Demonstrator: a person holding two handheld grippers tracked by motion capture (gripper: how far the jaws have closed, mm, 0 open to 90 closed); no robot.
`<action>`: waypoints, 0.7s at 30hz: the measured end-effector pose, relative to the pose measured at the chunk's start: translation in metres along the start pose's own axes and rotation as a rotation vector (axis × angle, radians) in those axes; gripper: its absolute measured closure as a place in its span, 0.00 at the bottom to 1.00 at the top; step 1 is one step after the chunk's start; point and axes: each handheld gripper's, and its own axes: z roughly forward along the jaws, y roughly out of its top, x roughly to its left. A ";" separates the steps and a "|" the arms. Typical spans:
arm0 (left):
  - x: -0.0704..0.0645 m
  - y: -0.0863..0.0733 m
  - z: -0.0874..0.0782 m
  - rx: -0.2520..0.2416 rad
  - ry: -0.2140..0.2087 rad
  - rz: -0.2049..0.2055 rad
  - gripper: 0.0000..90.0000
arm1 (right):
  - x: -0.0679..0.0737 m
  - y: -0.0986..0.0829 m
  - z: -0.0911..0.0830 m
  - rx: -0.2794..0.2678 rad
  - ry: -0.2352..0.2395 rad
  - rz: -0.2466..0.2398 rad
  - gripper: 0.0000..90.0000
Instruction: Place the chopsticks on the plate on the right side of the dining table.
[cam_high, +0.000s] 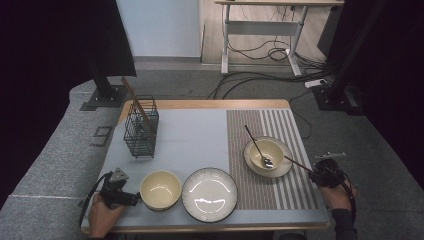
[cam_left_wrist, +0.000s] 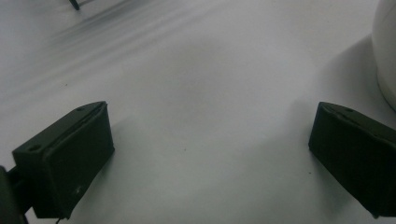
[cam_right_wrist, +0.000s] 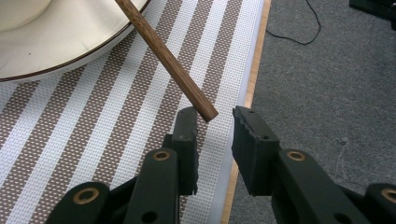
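A wooden chopstick (cam_high: 296, 163) leans on the rim of the saucer (cam_high: 285, 169) that carries a cream bowl (cam_high: 266, 151) with a metal spoon (cam_high: 259, 148) in it. In the right gripper view the chopstick (cam_right_wrist: 164, 56) ends at the tip of one jaw of my right gripper (cam_right_wrist: 217, 115), which is open, with the stick not clamped. My left gripper (cam_high: 134, 198) rests at the table's front left, beside an empty cream bowl (cam_high: 160, 189). In its own view the left gripper (cam_left_wrist: 210, 123) stands wide open over the pale mat, the bowl (cam_left_wrist: 386, 51) at the right edge.
An empty plate (cam_high: 209, 194) sits at the front middle. A black wire basket (cam_high: 140, 131) with brown chopsticks (cam_high: 135, 99) stands at the back left. The striped placemat (cam_high: 287, 190) reaches the table's right edge (cam_right_wrist: 246, 100), with grey floor beyond.
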 end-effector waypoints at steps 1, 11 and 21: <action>0.000 0.000 0.000 0.000 0.000 0.000 0.00 | 0.000 0.000 0.000 0.001 0.000 0.001 0.79; 0.000 0.000 0.000 0.000 0.000 0.000 0.00 | -0.005 0.005 0.006 0.011 -0.011 0.009 0.84; 0.000 0.000 0.000 0.000 0.000 0.000 0.00 | -0.010 0.010 0.009 0.018 -0.018 0.013 0.87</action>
